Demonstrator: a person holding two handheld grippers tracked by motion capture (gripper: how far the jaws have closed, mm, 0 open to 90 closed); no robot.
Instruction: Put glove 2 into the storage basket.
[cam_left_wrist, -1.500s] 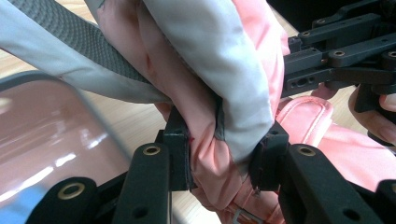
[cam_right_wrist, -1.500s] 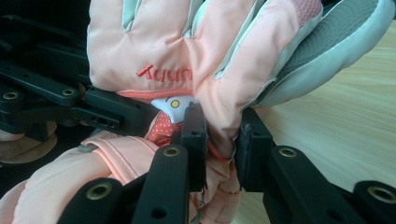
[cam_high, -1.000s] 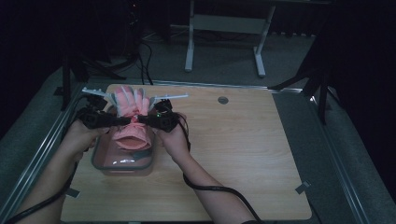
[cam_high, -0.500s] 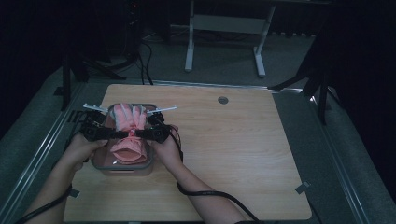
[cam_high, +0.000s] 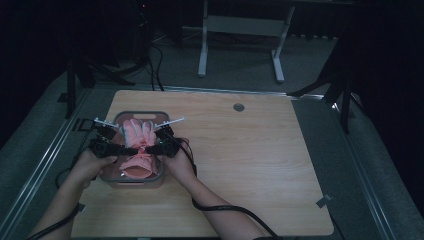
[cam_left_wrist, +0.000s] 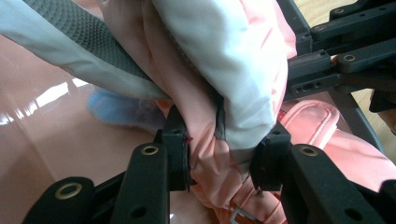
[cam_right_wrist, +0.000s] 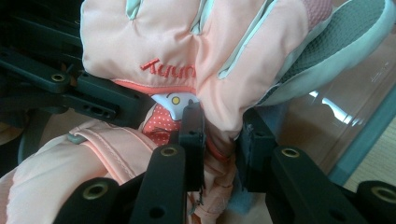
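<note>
Pink glove (cam_high: 138, 145) over clear bin (cam_high: 156, 176) near table's left edge, both grippers' fingers clamping it, left gripper (cam_high: 131, 150), right gripper (cam_high: 149, 149)

Sitting at the table's (cam_high: 260, 165) left side: a bin (cam_high: 157, 117). Inside it, a glove (cam_high: 137, 150). Flanking the glove, left gripper (cam_high: 131, 150) and right gripper (cam_high: 148, 148).

Each black tool (cam_left_wrist: 219, 163) has brass-ringed rivets, white top plates and a trailing black cable (cam_high: 235, 212).

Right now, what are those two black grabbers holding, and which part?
Both grip the pink glove at its narrow wrist: the left hand-held gripper from one side, the right hand-held gripper from the other.
</note>
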